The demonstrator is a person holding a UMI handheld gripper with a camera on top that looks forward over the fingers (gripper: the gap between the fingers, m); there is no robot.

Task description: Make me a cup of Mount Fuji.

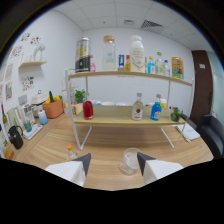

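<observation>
My gripper (113, 161) is open above the wooden table, its two white fingers (75, 169) spread wide. A clear glass cup (130, 160) stands on the table between the fingertips, closer to the right one, with gaps at both sides. Beyond it a two-level wooden shelf (125, 121) carries bottles: a red-liquid bottle (88, 109), a clear bottle with a red label (137, 107) and a blue-liquid bottle (156, 108) on the lower board. Several taller bottles and jars (136, 54) line the top board.
A small orange object (70, 147) lies on the table (100, 142) ahead of the left finger. Left of the shelf are an orange basket (53, 108), a black jug (15, 137) and small glasses. A dark chair (212, 131) sits to the right.
</observation>
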